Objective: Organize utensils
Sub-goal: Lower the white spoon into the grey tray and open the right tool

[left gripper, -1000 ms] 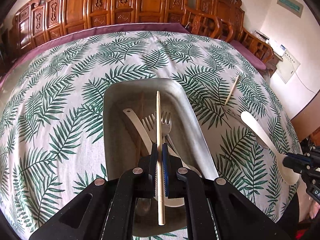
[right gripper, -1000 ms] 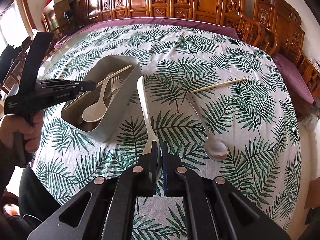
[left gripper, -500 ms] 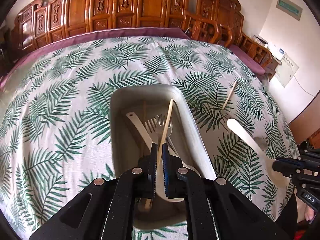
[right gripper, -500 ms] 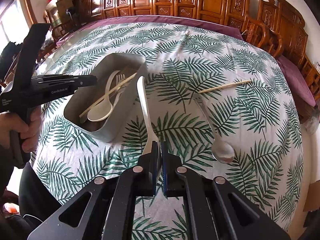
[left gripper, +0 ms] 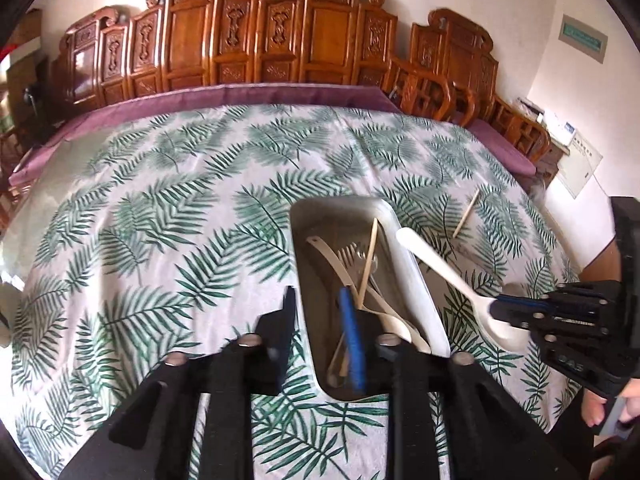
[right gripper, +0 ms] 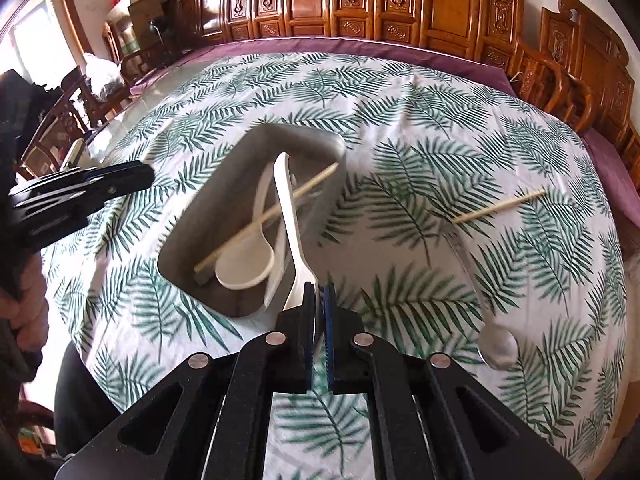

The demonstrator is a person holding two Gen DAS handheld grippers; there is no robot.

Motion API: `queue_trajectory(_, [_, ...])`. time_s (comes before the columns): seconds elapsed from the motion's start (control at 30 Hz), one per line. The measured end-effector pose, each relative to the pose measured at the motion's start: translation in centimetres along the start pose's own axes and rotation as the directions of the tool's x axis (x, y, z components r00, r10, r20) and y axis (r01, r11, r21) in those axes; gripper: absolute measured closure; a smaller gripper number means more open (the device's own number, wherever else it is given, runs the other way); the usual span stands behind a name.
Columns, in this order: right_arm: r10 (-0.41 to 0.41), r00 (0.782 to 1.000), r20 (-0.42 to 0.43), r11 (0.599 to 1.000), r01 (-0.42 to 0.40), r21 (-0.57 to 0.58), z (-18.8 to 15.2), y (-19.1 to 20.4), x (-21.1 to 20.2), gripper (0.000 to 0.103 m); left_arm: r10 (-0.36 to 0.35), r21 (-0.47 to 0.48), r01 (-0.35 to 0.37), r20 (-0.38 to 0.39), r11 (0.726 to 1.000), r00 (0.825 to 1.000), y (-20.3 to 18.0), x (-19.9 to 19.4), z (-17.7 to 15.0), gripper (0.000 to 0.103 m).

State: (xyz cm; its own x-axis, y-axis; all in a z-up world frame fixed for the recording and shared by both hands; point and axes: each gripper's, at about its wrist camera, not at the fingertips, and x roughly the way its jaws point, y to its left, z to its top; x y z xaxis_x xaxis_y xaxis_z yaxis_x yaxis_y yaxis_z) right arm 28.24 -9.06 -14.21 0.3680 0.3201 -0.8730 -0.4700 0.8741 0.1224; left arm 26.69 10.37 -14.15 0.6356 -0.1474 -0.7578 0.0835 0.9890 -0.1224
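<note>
With the left gripper (left gripper: pixel 320 312) gaping empty, the right gripper (right gripper: pixel 318 300), clamping the white spoon (right gripper: pixel 289 224), needed lowering squarely over the tray (right gripper: pixel 192 236).

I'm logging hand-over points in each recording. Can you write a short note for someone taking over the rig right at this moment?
Left gripper: open, empty, at the near end of the tray.
Right gripper: shut on the white spoon, held over the tray's right wall with its handle pointing away.
In the tray: a chopstick lying slantwise, another white spoon, forks.
On the cloth to the right of the tray: second chopstick and a metal spoon.
Done: one chopstick is in the tray.
Left: drop the held spoon in, then fetch the loose chopstick and metal spoon.
</note>
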Motion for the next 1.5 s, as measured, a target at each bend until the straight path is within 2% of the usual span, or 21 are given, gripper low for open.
queue_trajectory(0.07, [0.010,1.000,-0.001,1.000,-0.010,0.009,0.7,0.3,0.5,0.098,0.012,-0.001,-0.012,0.018,1.000,1.000,0.4,-0.8,0.1,0.072])
queue_trajectory(0.13, [0.014,1.000,-0.002,1.000,-0.014,0.019,1.4,0.7,0.9,0.098,0.021,0.003,-0.021,0.036,1.000,0.999,0.7,-1.4,0.2,0.064])
queue_trajectory(0.2, [0.022,1.000,-0.005,0.999,-0.022,0.029,1.9,1.0,1.3,0.098,0.029,0.005,-0.029,0.055,1.000,0.998,1.1,-2.0,0.3,0.049])
queue_trajectory(0.4, [0.013,1.000,-0.021,0.999,-0.012,0.039,3.2,2.2,2.8,0.098,0.081,-0.006,-0.081,0.121,0.997,0.989,2.5,-3.6,0.5,0.033])
queue_trajectory(0.5, [-0.006,1.000,-0.031,0.999,0.007,0.032,3.6,2.8,3.7,0.098,0.081,-0.011,-0.080,0.135,0.997,0.988,3.0,-4.3,0.6,0.028])
queue_trajectory(0.87, [-0.042,0.997,-0.067,0.999,0.044,0.031,4.4,3.9,6.4,0.097,0.097,-0.024,-0.094,0.155,0.995,0.983,4.1,-5.5,-0.1,0.025])
queue_trajectory(1.03, [-0.010,0.996,-0.084,0.999,0.014,0.043,4.4,4.3,7.0,0.093,0.093,-0.030,-0.090,0.161,0.996,0.983,4.2,-6.2,-0.3,0.025])
queue_trajectory(1.23, [0.044,0.997,-0.061,0.999,-0.042,0.034,3.8,4.4,6.0,0.093,0.092,-0.021,-0.090,0.157,0.996,0.983,3.4,-6.4,-0.6,0.025])
queue_trajectory(1.5, [0.024,1.000,0.012,0.999,-0.024,0.036,2.2,1.9,2.0,0.093,0.077,0.012,-0.080,0.151,0.997,0.986,1.4,-6.2,-0.4,0.025])
